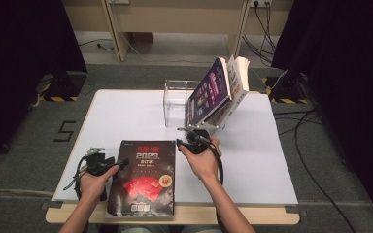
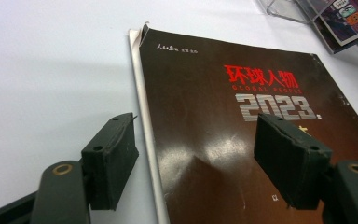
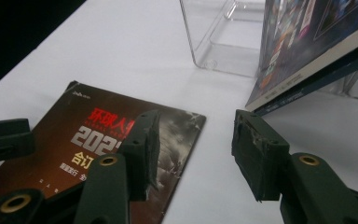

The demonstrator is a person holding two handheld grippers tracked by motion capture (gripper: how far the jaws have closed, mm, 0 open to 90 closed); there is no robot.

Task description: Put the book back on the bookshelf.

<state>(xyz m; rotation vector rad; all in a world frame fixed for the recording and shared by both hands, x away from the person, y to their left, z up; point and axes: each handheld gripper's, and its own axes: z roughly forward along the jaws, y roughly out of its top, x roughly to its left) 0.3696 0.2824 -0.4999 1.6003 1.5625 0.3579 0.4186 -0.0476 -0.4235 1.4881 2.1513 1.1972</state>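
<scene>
A black magazine (image 1: pixel 145 177) with red and silver print lies flat at the table's front edge. My left gripper (image 2: pixel 200 158) is open, low over the magazine's (image 2: pixel 205 93) spine edge: one jaw over the white table, the other over the cover. In the high view the left gripper (image 1: pixel 121 162) sits at the magazine's upper left. My right gripper (image 3: pixel 198 154) is open with nothing in it, just past the magazine's (image 3: pixel 98 135) far right corner. From above, the right gripper (image 1: pixel 182 144) points left, between the magazine and the books.
A clear acrylic stand (image 1: pixel 177 102) stands at the back middle of the white table (image 1: pixel 126 116). Several books (image 1: pixel 213 92) lean in it, tilted right, and loom close in the right gripper view (image 3: pixel 307 51). Dark curtains flank the table.
</scene>
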